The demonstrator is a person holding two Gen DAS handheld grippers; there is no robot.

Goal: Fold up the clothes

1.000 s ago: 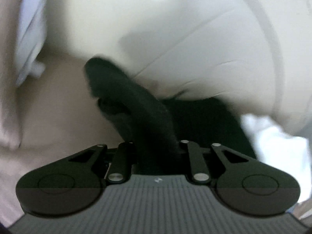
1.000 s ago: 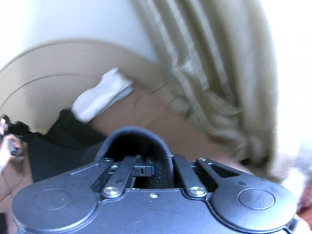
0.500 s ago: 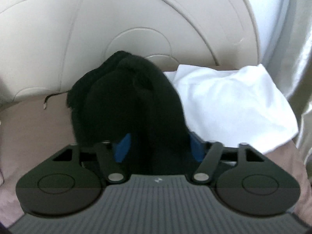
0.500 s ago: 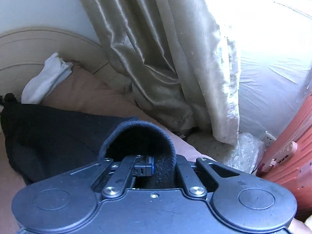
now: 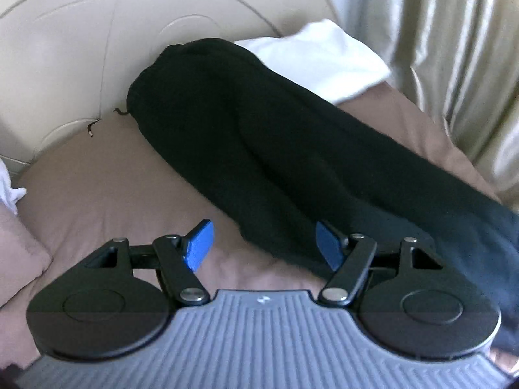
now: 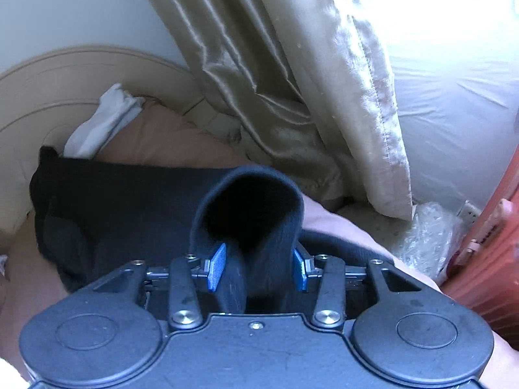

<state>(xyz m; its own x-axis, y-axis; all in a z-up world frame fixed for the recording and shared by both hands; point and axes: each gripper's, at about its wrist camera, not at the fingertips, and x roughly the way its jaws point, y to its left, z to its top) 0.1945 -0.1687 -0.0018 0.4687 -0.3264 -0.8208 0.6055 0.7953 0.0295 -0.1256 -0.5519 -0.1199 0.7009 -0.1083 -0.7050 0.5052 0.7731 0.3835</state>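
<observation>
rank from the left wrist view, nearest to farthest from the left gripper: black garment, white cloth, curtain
1. black garment, right beside the left gripper, by its right finger
2. white cloth, behind the garment, upper right
3. curtain, far right, beyond the bed edge

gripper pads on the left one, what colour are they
Bright blue pads on the left gripper, against black linkages; clearest in the left wrist view.

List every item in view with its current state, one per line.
black garment: stretched flat across the bed, one end looped up
white cloth: crumpled by the headboard
curtain: hanging, bunched
left gripper: open, empty
right gripper: opening, garment loop between its pads
</observation>
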